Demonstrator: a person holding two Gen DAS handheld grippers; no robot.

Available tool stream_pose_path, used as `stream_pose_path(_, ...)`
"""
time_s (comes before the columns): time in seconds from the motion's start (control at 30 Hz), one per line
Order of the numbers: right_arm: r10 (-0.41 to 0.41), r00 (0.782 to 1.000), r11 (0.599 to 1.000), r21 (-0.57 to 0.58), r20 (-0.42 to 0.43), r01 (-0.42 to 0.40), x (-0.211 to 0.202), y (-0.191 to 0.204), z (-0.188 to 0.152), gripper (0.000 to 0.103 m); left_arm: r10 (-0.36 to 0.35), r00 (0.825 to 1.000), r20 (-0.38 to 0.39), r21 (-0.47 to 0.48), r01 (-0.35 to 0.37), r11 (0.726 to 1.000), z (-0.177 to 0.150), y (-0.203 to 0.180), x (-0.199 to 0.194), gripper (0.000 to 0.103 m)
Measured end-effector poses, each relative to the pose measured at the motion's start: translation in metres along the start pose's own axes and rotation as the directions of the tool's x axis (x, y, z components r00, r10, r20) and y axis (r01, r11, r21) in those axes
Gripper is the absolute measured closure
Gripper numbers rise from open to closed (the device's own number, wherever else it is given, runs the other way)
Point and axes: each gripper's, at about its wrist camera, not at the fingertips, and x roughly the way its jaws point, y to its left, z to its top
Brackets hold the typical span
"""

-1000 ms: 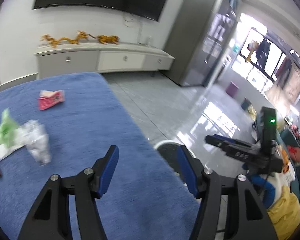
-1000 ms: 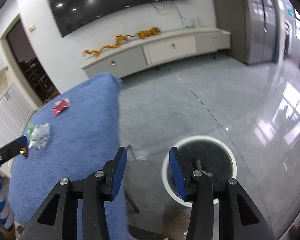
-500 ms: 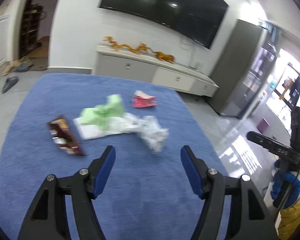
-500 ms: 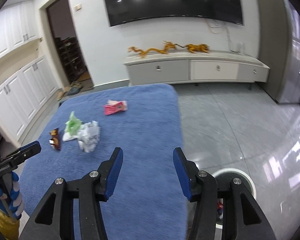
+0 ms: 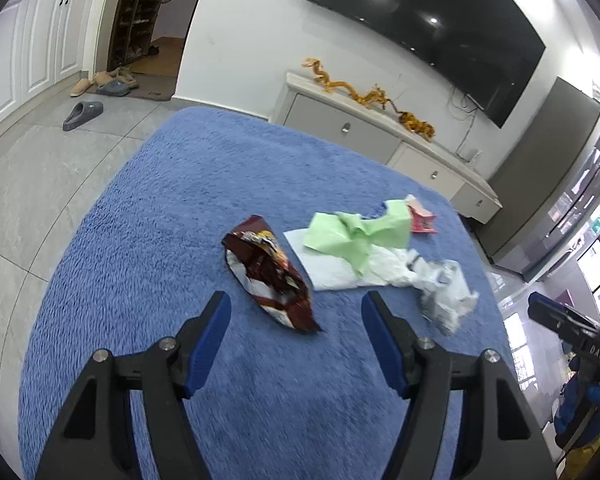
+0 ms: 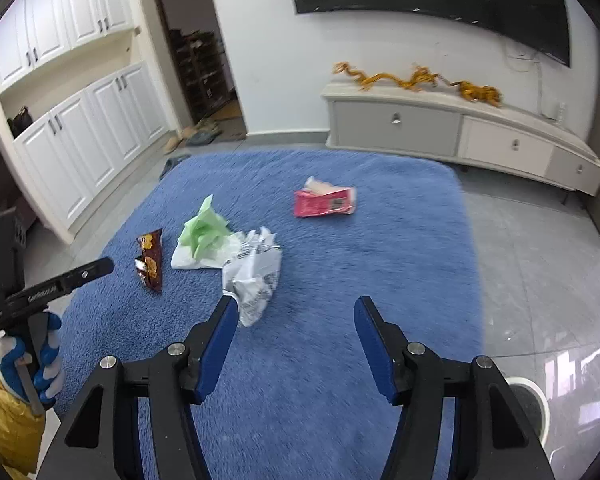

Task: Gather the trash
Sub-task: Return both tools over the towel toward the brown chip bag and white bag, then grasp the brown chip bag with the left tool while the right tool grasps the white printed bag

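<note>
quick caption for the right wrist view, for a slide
Open right gripper above a blue cloth-covered table strewn with a crumpled white bag, green paper, brown wrapper and pink carton.

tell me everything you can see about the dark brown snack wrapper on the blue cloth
The dark brown snack wrapper is a crumpled, glossy foil-like packet, long and narrow, with red and yellow print and its silver lining showing where it is torn open. It looks empty and lies flat on the fuzzy blue cloth, left of the green and white paper pile, apart from it by a narrow gap. Nothing grips it; the left gripper is open just short of it.
</note>
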Motion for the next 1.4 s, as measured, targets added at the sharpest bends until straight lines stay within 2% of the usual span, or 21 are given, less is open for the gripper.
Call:
stream_pose_path(0.4,0.124,0.99,0.991,-0.04,-0.073,-0.127,0.068,0.016,0.012,0.044,0.066,0.997,-0.032,-0.025,-0.067,0.997,0.017,0.007,0.049,0.036)
stream_pose_path(0.63,0.154,0.982,0.986,-0.047,-0.106,-0.159,0.094,0.023,0.01,0.044,0.078,0.995,-0.059,-0.015,-0.079,0.997,0.012,0.005,0.066,0.038)
stream_pose_path(0.67,0.153,0.982,0.986,-0.044,-0.111,-0.159,0.097,0.023,0.009,0.044,0.075,0.995,-0.058,-0.011,-0.076,0.997,0.012,0.004,0.067,0.041)
stream_pose_path(0.7,0.15,0.982,0.987,-0.039,-0.115,-0.156,0.099,0.022,0.008,0.045,0.075,0.995,-0.059,-0.003,-0.075,0.997,0.011,0.002,0.068,0.05)
stream_pose_path(0.73,0.147,0.982,0.988,-0.034,-0.117,-0.152,0.101,0.021,0.006,0.05,0.074,0.995,-0.063,0.006,-0.073,0.997,0.01,0.0,0.069,0.058)
stream_pose_path(0.77,0.15,0.981,0.988,-0.029,-0.12,-0.155,0.102,0.019,0.005,0.06,0.072,0.995,-0.066,0.009,-0.071,0.997,0.01,0.0,0.07,0.059)
stream_pose_path(0.83,0.157,0.98,0.987,-0.019,-0.121,-0.16,0.102,0.016,0.002,0.069,0.07,0.996,-0.057,0.022,-0.069,0.997,0.008,-0.003,0.069,0.07)
stream_pose_path(0.93,0.153,0.982,0.988,-0.012,-0.111,-0.155,0.096,0.011,-0.001,0.075,0.062,0.998,-0.032,0.031,-0.061,0.998,0.009,-0.007,0.061,0.076)
stream_pose_path(1.07,0.147,0.985,0.989,-0.004,-0.086,-0.148,0.08,0.004,-0.006,0.077,0.049,0.999,-0.024,0.019,-0.049,0.999,0.007,-0.007,0.05,0.079)
stream_pose_path(1.4,0.113,0.994,0.993,0.037,-0.009,-0.112,0.025,-0.021,-0.023,0.078,0.013,1.0,0.026,0.056,-0.014,0.998,0.0,-0.03,0.001,0.081)
